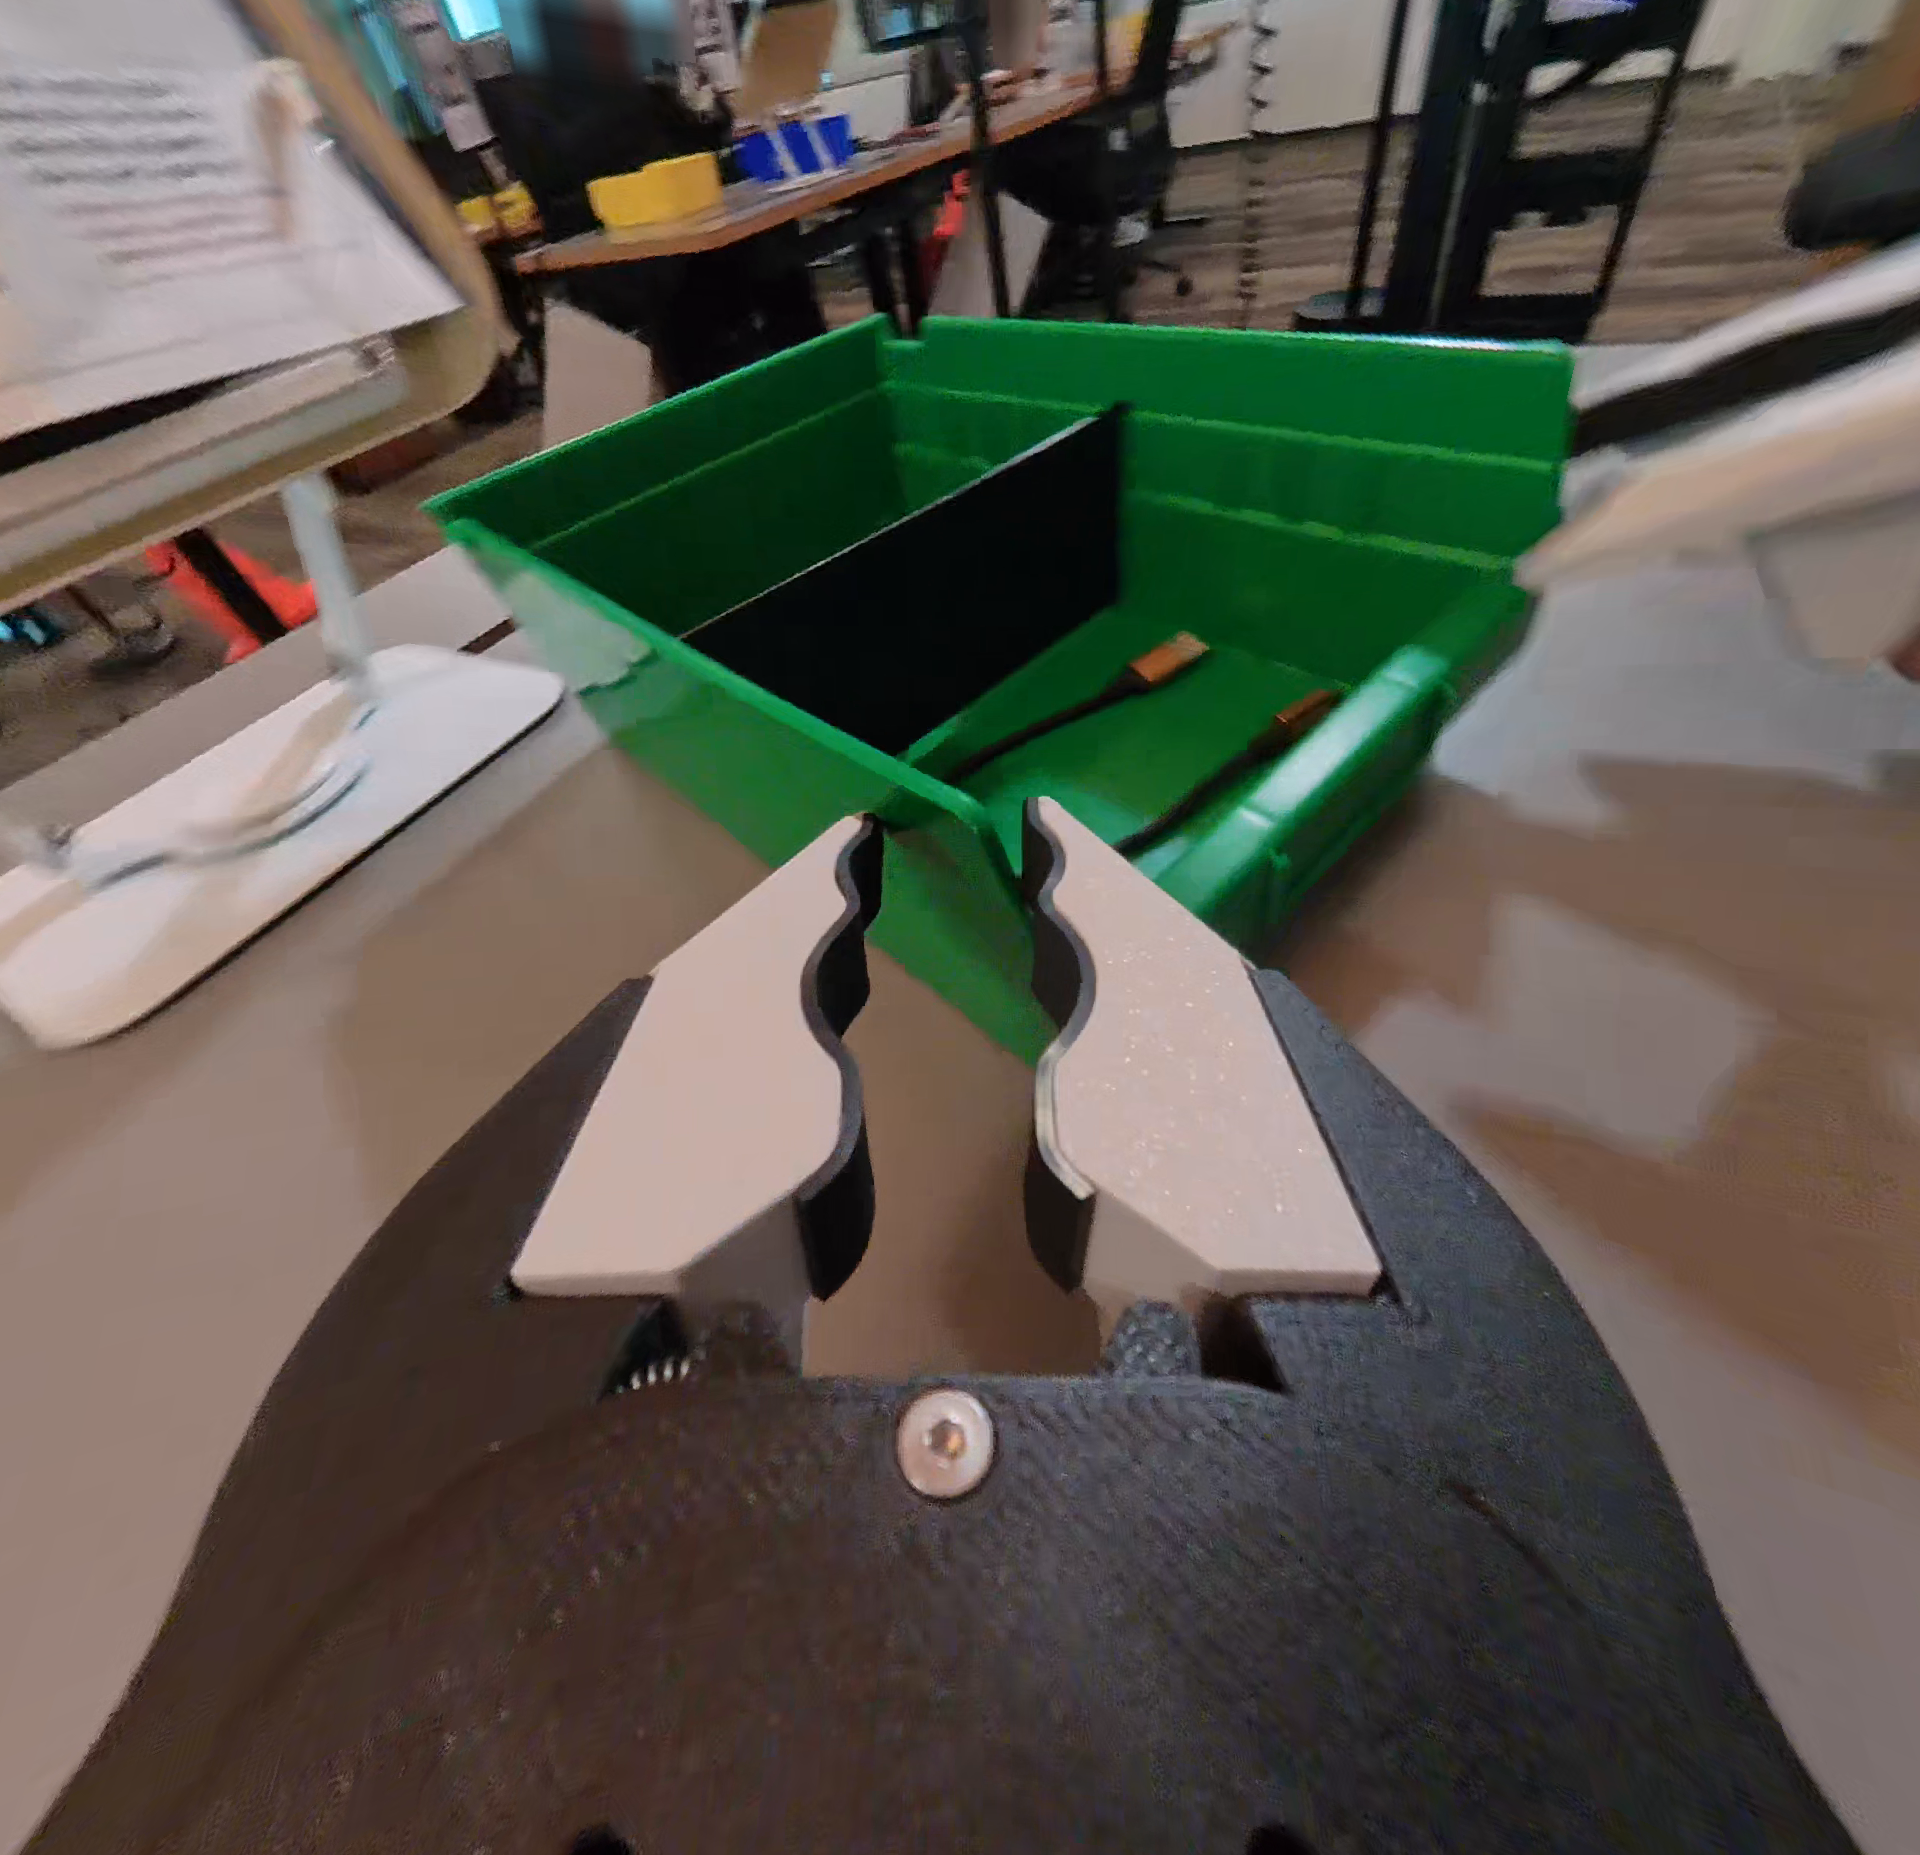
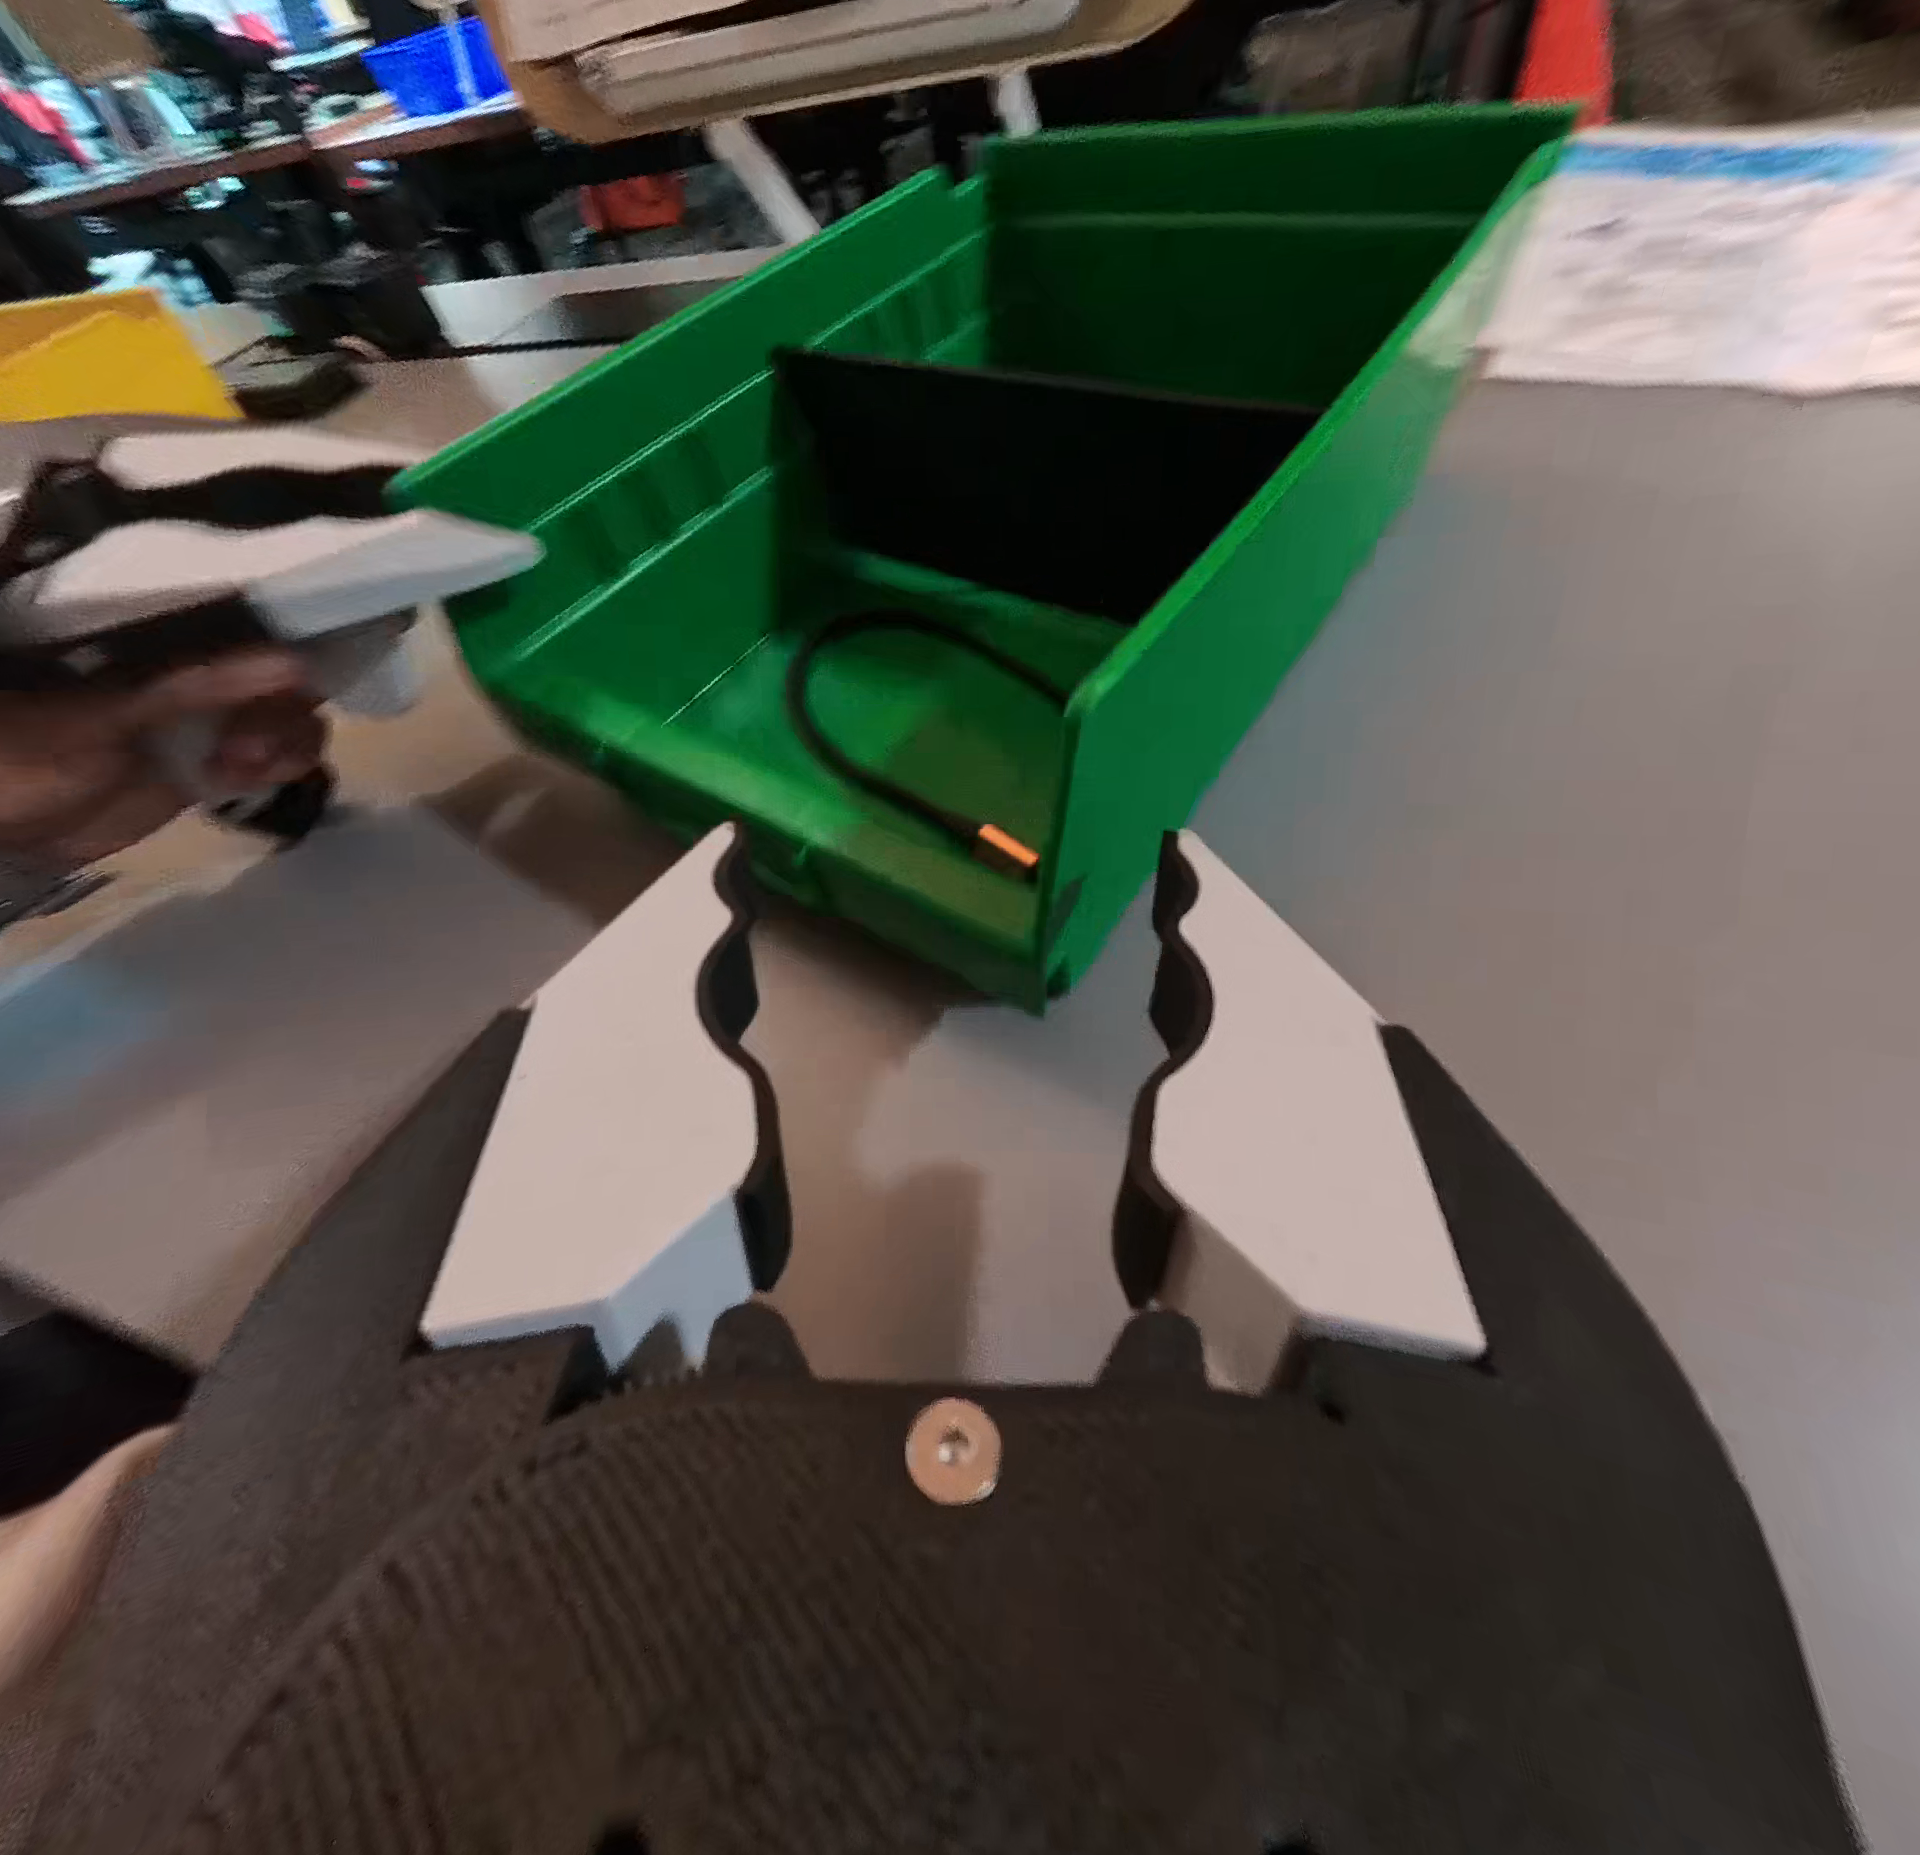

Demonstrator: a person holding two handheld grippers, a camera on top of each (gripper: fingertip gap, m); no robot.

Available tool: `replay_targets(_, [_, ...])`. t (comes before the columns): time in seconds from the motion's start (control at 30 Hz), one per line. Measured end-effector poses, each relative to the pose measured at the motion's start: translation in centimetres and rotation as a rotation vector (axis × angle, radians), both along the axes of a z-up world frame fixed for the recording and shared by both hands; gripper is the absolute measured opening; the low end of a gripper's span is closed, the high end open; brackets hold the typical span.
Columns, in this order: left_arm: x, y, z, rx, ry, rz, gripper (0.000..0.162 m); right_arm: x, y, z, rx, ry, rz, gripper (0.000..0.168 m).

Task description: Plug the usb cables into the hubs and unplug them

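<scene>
A green bin (image 1: pixel 727 756) with a black divider (image 1: pixel 935 600) stands on the grey table. In its near compartment lies black USB cable with two orange plugs, one (image 1: pixel 1169 657) farther in and one (image 1: pixel 1304 709) by the wall. My left gripper (image 1: pixel 951 818) is open and empty, just short of the bin's near corner. In the right wrist view the bin (image 2: pixel 1247 662) holds a looped black cable (image 2: pixel 831 704) ending in an orange plug (image 2: pixel 1006 849). My right gripper (image 2: pixel 951 839) is open and empty at the bin's low front wall. No hub is in sight.
A paper holder on a white base (image 1: pixel 260 797) stands left of the bin. A printed sheet (image 2: pixel 1714 257) lies on the table to the bin's right. A yellow bin (image 2: pixel 94 361) sits far left. The other gripper (image 1: pixel 1714 475) shows beside the bin, as does the left one (image 2: pixel 312 548).
</scene>
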State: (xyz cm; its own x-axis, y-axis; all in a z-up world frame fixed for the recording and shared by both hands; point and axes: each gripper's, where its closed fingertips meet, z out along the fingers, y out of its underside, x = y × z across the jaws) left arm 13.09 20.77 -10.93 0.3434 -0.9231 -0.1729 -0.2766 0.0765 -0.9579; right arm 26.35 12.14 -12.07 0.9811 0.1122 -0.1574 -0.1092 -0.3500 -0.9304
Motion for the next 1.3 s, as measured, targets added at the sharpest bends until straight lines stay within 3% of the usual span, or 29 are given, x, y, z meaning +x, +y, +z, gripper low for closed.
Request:
replay_targets(0.17, [1.8, -2.9, -0.1, 0.056, 0.017, -0.104, 0.032, 6.2, 1.2, -0.1, 0.000, 0.047, -0.087, 0.055])
replay_targets(0.3, [2.0, -4.3, 1.5, -0.008, -0.114, -0.182, 0.029, 7.1, 1.8, 0.1, 0.009, 0.053, -0.023, 0.013])
replay_targets(0.4, [1.8, -4.1, 2.2, -0.105, -0.199, -0.186, 0.038, 8.2, 2.0, 0.1, 0.006, -0.018, -0.049, 0.009])
replay_targets(0.43, [1.6, -3.6, 2.2, -0.132, -0.209, -0.164, 0.050, 8.6, 2.0, 0.1, 0.005, -0.032, -0.057, 0.008])
replay_targets(0.5, [1.2, -2.3, 2.2, -0.162, -0.226, -0.106, 0.052, 10.0, 2.0, 0.1, 0.004, -0.050, -0.099, 0.006])
replay_targets(0.83, [-0.5, 0.4, 2.3, -0.197, -0.268, -0.005, 0.049, 19.4, -1.0, 0.7, 0.015, 0.015, -0.294, 0.004])
replay_targets(1.0, [-0.4, 0.4, 2.3, -0.199, -0.264, -0.016, 0.040, 21.9, -2.1, 0.6, 0.015, 0.024, -0.329, 0.003])
replay_targets(1.3, [-0.4, 0.6, 2.2, -0.224, -0.266, -0.016, 0.039, 24.9, -3.4, 0.4, 0.031, 0.088, -0.422, 0.004])
